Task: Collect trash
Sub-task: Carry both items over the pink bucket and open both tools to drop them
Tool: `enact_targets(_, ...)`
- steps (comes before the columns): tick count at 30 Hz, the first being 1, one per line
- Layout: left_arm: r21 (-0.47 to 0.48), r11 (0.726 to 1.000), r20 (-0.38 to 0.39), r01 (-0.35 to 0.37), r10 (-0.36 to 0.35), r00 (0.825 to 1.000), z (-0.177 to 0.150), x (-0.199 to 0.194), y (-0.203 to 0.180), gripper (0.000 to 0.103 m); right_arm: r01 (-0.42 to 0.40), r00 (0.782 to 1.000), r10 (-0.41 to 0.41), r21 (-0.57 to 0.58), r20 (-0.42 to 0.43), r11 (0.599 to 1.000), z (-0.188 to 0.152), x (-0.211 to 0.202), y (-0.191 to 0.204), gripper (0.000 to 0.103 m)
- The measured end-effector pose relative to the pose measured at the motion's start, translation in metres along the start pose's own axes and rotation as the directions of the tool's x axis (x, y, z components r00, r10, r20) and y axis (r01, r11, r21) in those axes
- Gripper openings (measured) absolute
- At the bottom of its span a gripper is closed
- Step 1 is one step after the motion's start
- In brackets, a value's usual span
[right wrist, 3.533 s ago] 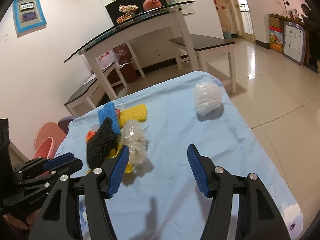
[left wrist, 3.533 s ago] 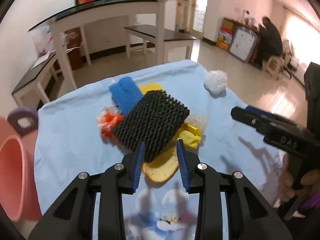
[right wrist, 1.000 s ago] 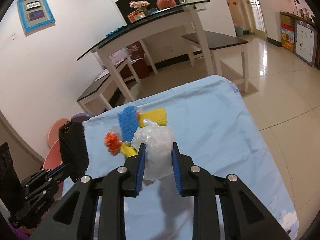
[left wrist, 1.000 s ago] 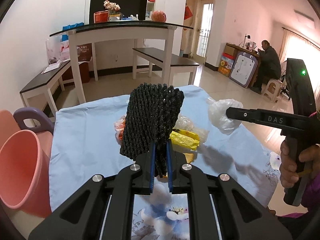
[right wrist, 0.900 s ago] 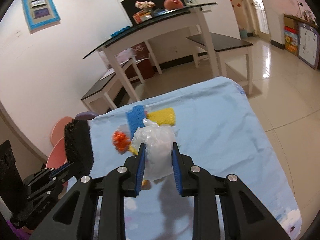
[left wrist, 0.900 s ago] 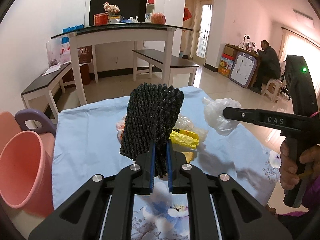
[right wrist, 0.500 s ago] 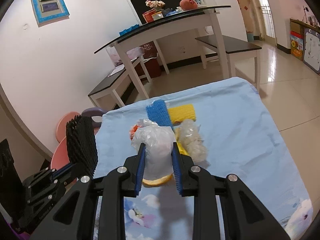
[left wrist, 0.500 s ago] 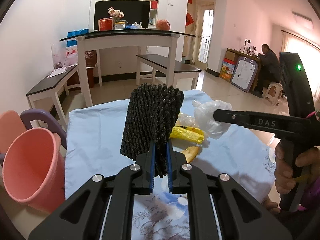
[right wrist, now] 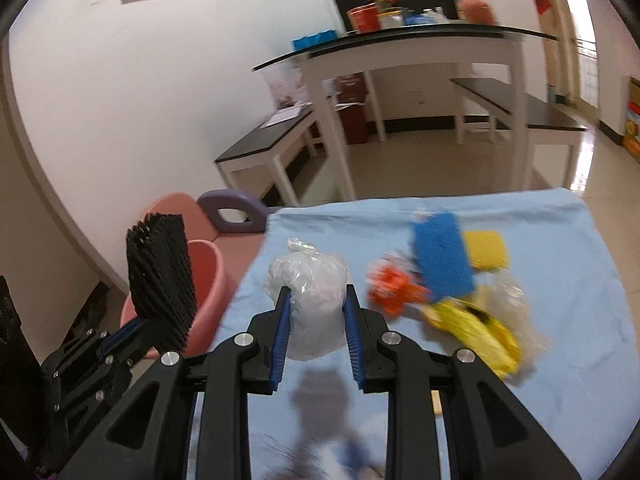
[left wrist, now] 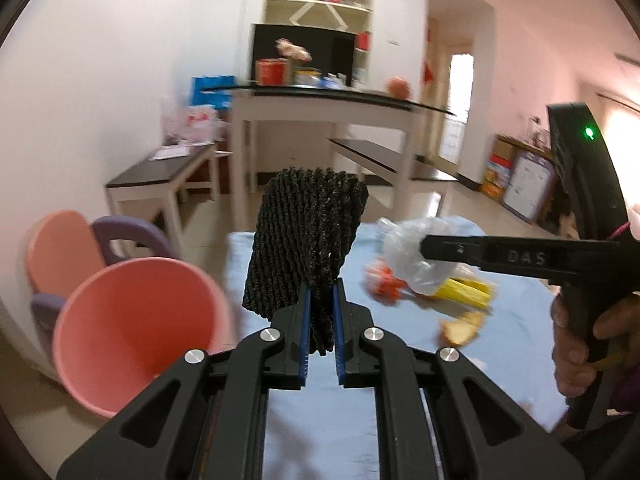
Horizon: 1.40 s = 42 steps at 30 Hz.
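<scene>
My left gripper (left wrist: 320, 312) is shut on a black foam net sleeve (left wrist: 306, 236), held upright above the table's left edge, just right of a pink bin (left wrist: 136, 328). In the right wrist view the same black sleeve (right wrist: 160, 280) stands over the pink bin (right wrist: 208, 272). My right gripper (right wrist: 314, 308) is shut on a crumpled white plastic bag (right wrist: 316, 304), lifted over the blue tablecloth (right wrist: 560, 300). On the cloth lie a blue foam net (right wrist: 440, 258), a yellow sponge (right wrist: 488, 254), an orange scrap (right wrist: 392, 286), a yellow wrapper (right wrist: 476, 330) and clear plastic (right wrist: 516, 300).
A pink and purple stool (left wrist: 80, 248) stands behind the bin by the wall. Further back are a glass-topped white table (left wrist: 320, 108) and dark benches (left wrist: 160, 176). A hand (left wrist: 580, 332) holds the right gripper's handle at the right edge of the left wrist view.
Both grippers have carried their loads leftward toward the pink bin, which now looms larger at the left. The trash pile has slid to the right in both views.
</scene>
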State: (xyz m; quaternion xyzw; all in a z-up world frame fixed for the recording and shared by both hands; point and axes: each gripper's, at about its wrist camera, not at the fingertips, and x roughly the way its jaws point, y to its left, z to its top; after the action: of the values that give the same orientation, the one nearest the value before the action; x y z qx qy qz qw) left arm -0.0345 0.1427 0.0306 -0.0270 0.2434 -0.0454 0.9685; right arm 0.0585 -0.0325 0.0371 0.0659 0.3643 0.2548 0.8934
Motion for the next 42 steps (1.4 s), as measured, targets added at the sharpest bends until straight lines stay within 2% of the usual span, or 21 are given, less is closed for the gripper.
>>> enact_targets(6, -0.097, 0.986, 0.018, -0.132, 0.135, 0.991, -0.002, -0.017, 0.062, 0.01, -0.081, 0.996, 0.079, -0.06, -0.033, 0.995, 0.014, 0.032, 0.047, 0.025)
enact_targets(12, -0.152, 0.96, -0.02, -0.235, 0.235, 0.972, -0.015, -0.027, 0.103, 0.01, -0.179, 0.981, 0.169, -0.109, -0.1, 0.978, 0.019, 0.074, 0.099, 0.025)
enact_targets(21, -0.249, 0.935, -0.106, -0.254, 0.234, 0.966, -0.022, -0.008, 0.128, 0.012, -0.261, 0.955, 0.236, -0.131, -0.18, 0.956, 0.006, 0.114, 0.144, 0.029)
enact_targets(23, -0.276, 0.922, -0.131, -0.27, 0.242, 0.961, -0.024, -0.007, 0.134, 0.02, -0.279, 0.947, 0.252, -0.123, -0.198, 0.952, 0.002, 0.122, 0.148, 0.033)
enact_targets(25, -0.305, 0.909, -0.145, -0.285, 0.251, 0.957, -0.025, -0.007, 0.139, 0.038, -0.287, 0.943, 0.258, -0.118, -0.21, 0.951, 0.001, 0.128, 0.149, 0.044)
enact_targets(26, -0.31, 0.906, -0.142, -0.287, 0.255, 0.957, -0.026, -0.009, 0.142, 0.039, -0.285, 0.942, 0.256, -0.116, -0.215, 0.952, 0.0, 0.13, 0.149, 0.046)
enact_targets(33, -0.319, 0.902, -0.136, -0.292, 0.262, 0.956, -0.025, -0.017, 0.142, 0.04, -0.283, 0.946, 0.26, -0.103, -0.194, 0.954, 0.006, 0.126, 0.14, 0.051)
enact_targets(42, -0.307, 0.91, -0.134, -0.279, 0.248, 0.959, -0.02, -0.018, 0.121, 0.04, -0.265, 0.959, 0.243, -0.156, -0.147, 0.951, 0.005, 0.09, 0.129, 0.052)
